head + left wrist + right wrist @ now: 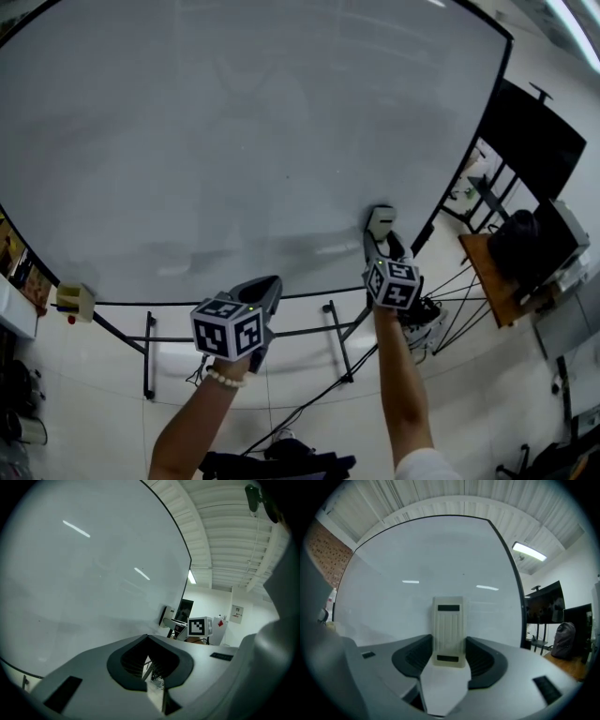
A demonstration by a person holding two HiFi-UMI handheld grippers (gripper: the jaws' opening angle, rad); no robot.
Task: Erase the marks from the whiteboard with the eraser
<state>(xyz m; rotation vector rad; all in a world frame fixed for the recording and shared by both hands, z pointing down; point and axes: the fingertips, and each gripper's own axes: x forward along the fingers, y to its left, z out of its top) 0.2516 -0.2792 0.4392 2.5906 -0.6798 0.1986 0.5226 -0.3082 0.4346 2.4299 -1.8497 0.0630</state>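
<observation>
A large whiteboard (244,141) fills the head view; I see no clear marks on it, only faint smears low down. A cream ribbed eraser (381,221) rests against the board near its lower right edge, with my right gripper (380,246) shut on it. In the right gripper view the eraser (449,630) stands upright between the dark pads, in front of the board (417,564). My left gripper (267,289) hangs at the board's bottom edge, shut with nothing in it. In the left gripper view, its pads (149,660) nearly meet, and the eraser (166,616) shows far off.
A small yellow box (75,300) sits at the board's lower left edge. The board's black stand legs (150,356) reach down to the tiled floor. At the right are a black screen (534,141) and a wooden table (487,281) carrying a dark bag.
</observation>
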